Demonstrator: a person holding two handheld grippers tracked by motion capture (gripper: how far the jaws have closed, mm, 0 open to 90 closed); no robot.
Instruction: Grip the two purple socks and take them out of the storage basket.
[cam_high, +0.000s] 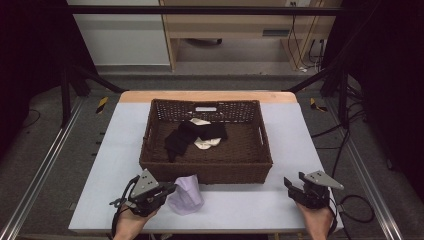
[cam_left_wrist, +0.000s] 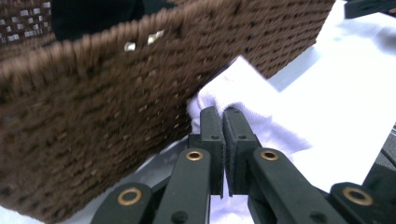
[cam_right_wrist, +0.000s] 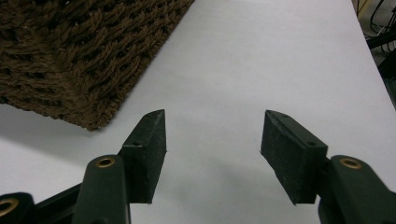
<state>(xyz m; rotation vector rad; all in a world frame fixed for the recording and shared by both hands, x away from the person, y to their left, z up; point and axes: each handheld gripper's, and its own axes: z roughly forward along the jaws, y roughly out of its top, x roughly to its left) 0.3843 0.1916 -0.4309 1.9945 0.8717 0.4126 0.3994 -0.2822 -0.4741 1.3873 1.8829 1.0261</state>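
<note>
High view: the left tool (cam_high: 167, 190) pinches a crumpled pale lilac cloth (cam_high: 186, 195) on the white tabletop (cam_high: 240, 205), just before the brown woven basket (cam_high: 206, 170). Near the basket's right corner, the right tool (cam_high: 294, 186) rests with jaws wide, empty.

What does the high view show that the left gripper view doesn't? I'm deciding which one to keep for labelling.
High view alone: the black socks and white socks on the basket's floor, the right gripper with jaws apart, and the person's hands.
Left gripper view alone: the left gripper from close up, its jaws pinched shut on a fold of the white cloth, which lies against the basket wall.
Both: the brown woven basket, the white cloth in front of it, and the pale table.
</note>
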